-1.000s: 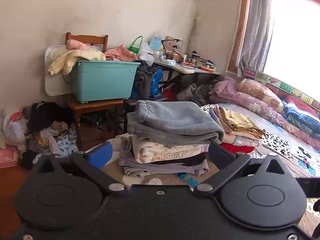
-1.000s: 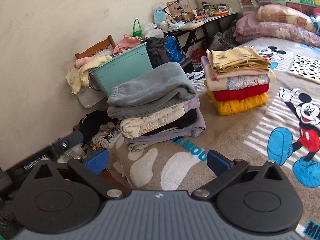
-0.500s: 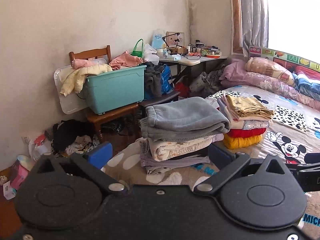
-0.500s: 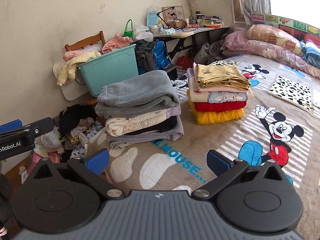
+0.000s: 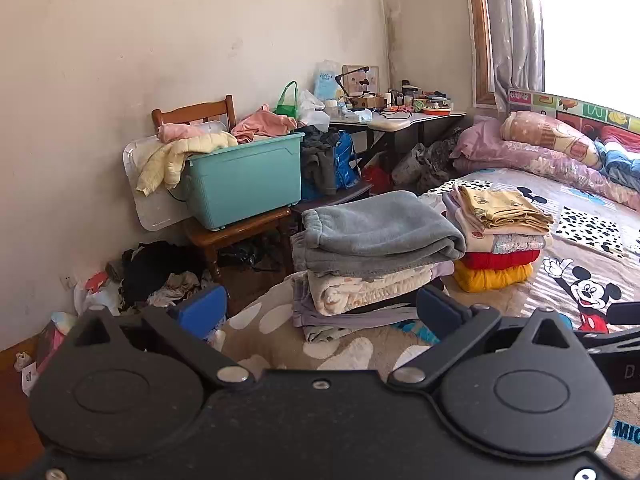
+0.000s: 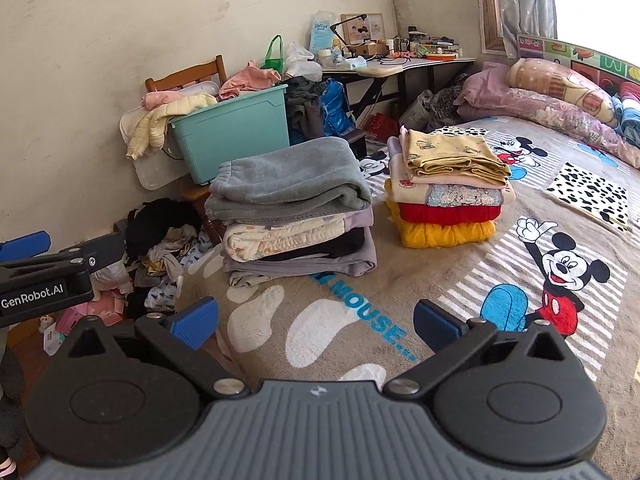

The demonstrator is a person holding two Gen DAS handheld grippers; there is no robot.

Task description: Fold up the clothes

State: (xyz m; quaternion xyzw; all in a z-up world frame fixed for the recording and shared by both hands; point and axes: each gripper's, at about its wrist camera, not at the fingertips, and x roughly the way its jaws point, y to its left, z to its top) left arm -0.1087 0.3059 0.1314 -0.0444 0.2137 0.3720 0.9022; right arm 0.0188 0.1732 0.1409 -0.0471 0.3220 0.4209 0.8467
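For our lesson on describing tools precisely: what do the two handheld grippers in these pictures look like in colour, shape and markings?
Both grippers have black linkage arms on two round pivot discs with silver rivets, ending in blue finger pads. The left gripper has a flat matte-black body; seen from the right camera, its side reads "GenRobot.AI" in white. The right gripper has a ribbed grey body with a small white logo.

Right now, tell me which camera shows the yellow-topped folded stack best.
The right wrist view: the yellow-topped stack stands unobstructed, every layer visible down to the blanket. In the left wrist view the grey-topped pile hides that stack's near end.
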